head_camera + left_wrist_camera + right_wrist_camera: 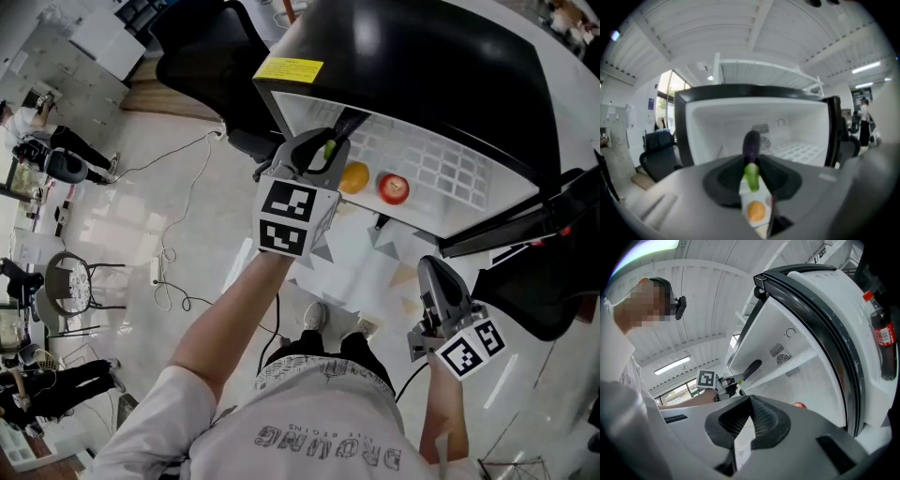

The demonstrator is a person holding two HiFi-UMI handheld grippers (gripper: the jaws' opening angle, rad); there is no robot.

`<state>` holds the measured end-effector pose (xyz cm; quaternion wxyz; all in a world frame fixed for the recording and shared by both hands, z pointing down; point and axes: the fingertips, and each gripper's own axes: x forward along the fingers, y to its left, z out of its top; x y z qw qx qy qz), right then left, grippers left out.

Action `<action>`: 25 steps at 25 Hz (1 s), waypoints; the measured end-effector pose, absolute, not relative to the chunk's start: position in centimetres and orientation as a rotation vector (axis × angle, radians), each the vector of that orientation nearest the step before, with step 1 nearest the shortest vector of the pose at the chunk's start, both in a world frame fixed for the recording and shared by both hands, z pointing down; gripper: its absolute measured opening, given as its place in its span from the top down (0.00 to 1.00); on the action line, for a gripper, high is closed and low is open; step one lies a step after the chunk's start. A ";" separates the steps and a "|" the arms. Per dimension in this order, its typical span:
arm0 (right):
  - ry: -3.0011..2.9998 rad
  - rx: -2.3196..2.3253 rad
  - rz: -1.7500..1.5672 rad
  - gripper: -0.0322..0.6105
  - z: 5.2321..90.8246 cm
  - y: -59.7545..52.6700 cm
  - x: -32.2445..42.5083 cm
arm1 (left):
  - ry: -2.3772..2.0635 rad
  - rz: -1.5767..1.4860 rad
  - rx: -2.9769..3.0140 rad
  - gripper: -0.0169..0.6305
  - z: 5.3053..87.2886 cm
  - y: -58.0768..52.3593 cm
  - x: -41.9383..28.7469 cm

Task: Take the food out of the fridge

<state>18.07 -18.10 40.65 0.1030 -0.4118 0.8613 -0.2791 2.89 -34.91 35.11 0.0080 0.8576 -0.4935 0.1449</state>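
The small black fridge (pixel 422 56) stands open, showing its white inside (pixel 797 117). On its wire shelf (pixel 450 173) lie an orange (pixel 353 177) and a red fruit (pixel 394 187). My left gripper (pixel 323 155) is at the fridge mouth, shut on a dark purple eggplant (pixel 751 145) near its green stem (pixel 751 176); the eggplant points into the fridge. The orange (pixel 756 211) shows through the gap under the stem. My right gripper (pixel 431 272) hangs lower right, in front of the fridge, jaws shut with nothing in them (pixel 751 417). From there I see the eggplant (pixel 751 368) and the red fruit (pixel 800 405).
The fridge door (pixel 820 319) stands open to the right with a cola bottle (pixel 881 333) in its rack. A black office chair (pixel 202 56) stands left of the fridge, and cables (pixel 173 253) lie on the pale floor. My shoes (pixel 316 317) are below the fridge.
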 end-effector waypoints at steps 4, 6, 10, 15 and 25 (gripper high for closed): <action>2.538 -1.231 -0.815 0.97 40.4 -17.2 17.3 | -1.506 0.436 2.712 0.81 34.6 -33.6 2.7; 2.535 -1.241 -0.808 0.97 40.1 -16.9 17.0 | -1.487 0.423 2.727 0.81 34.3 -33.0 2.6; 2.530 -1.258 -0.793 0.97 39.6 -16.4 16.2 | -1.446 0.395 2.754 0.81 33.9 -31.7 2.2; 2.518 -1.285 -0.779 0.97 39.3 -15.9 15.4 | -1.360 0.347 2.787 0.81 34.0 -30.0 1.8; 2.497 -1.347 -0.741 0.97 38.5 -15.1 14.2 | -1.227 0.235 2.819 0.81 34.7 -27.6 0.1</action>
